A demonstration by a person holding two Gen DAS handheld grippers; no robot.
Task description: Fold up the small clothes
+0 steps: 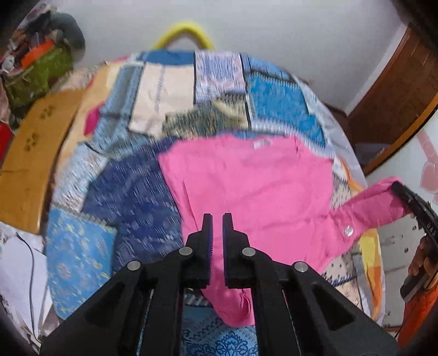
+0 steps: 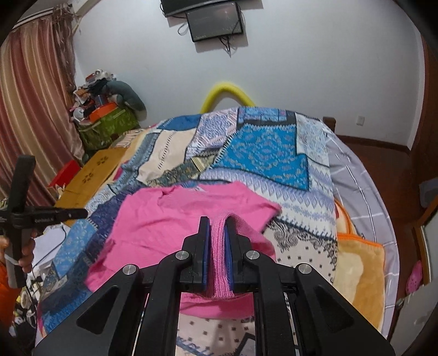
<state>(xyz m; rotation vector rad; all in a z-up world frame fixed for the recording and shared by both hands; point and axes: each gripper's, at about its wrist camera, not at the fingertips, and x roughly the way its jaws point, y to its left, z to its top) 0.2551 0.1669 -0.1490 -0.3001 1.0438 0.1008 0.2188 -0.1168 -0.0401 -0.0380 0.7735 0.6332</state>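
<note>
Far left, beside the bed: a tan cardboard box [image 1: 30,153] with paw prints, lying flat by a pile of clutter [image 2: 104,109] against the wall. Across the bed: a patchwork bedspread [image 1: 131,191] in blues, creams and navy, with a yellow foam hoop [image 1: 184,31] rising behind its far edge. At centre, spread on the bedspread: a small pink shirt [image 1: 246,186], white neck label toward the far side, one snap button near the right cuff. Above the shirt's near hem: left gripper [image 1: 217,221], jaws nearly together with a narrow slit between the blue pads, nothing pinched, hovering over the fabric without a visible grip. To the right: the shirt's right sleeve [image 1: 375,205] pulled out sideways and lifted off the bedspread. At the sleeve's ribbed cuff: right gripper [image 2: 217,224], jaws clenched on the cuff, pink knit bunched between the pads. Further right on the bed: an orange-and-cream blanket [image 2: 361,263] over a grey striped sheet [image 2: 356,175]. High on the wall: a dark monitor [image 2: 215,23].
</note>
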